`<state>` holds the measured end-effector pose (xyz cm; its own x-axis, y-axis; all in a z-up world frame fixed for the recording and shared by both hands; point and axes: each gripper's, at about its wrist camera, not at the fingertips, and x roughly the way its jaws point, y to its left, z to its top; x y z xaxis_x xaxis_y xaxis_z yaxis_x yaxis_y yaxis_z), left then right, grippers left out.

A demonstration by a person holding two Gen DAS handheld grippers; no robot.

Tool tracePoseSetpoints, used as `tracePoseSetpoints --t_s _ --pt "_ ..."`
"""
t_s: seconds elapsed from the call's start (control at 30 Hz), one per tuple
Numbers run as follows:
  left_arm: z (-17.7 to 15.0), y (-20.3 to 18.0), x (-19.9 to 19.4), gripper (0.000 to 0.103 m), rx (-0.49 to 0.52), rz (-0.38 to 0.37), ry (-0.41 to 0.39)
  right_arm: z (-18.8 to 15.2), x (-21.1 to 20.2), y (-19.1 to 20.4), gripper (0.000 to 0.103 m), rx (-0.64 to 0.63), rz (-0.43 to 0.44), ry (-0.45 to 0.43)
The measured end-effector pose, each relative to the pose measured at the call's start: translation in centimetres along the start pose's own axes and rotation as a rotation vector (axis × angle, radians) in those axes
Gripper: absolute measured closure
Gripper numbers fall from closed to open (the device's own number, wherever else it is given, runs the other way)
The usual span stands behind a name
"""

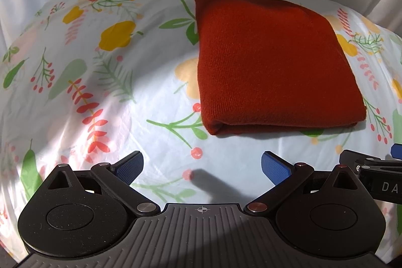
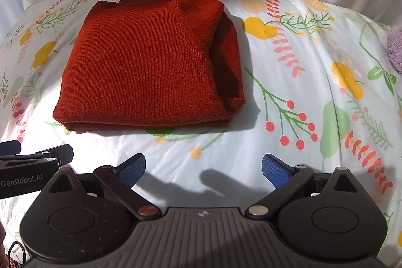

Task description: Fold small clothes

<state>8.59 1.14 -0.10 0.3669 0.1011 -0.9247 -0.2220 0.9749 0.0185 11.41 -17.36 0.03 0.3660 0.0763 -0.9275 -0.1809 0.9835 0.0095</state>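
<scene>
1. The red sweater (image 1: 271, 62) is lying folded on the flowered sheet (image 1: 100, 92), at twelve o'clock from both tools.
2. The left gripper (image 1: 202, 167) and right gripper (image 2: 203, 168) are hanging spread and empty, judged finished.

One rust-red knit garment (image 1: 271, 62) is folded into a flat, roughly square bundle. It is laid toward the far side, layered edges exposed along its right.
</scene>
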Motion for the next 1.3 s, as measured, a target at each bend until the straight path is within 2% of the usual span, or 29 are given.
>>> tracePoseSetpoints --t_s 1.3 --pt "-0.3 -1.0 -0.3 0.001 0.002 0.003 0.015 0.0 -0.9 -0.6 0.004 0.007 -0.006 -0.016"
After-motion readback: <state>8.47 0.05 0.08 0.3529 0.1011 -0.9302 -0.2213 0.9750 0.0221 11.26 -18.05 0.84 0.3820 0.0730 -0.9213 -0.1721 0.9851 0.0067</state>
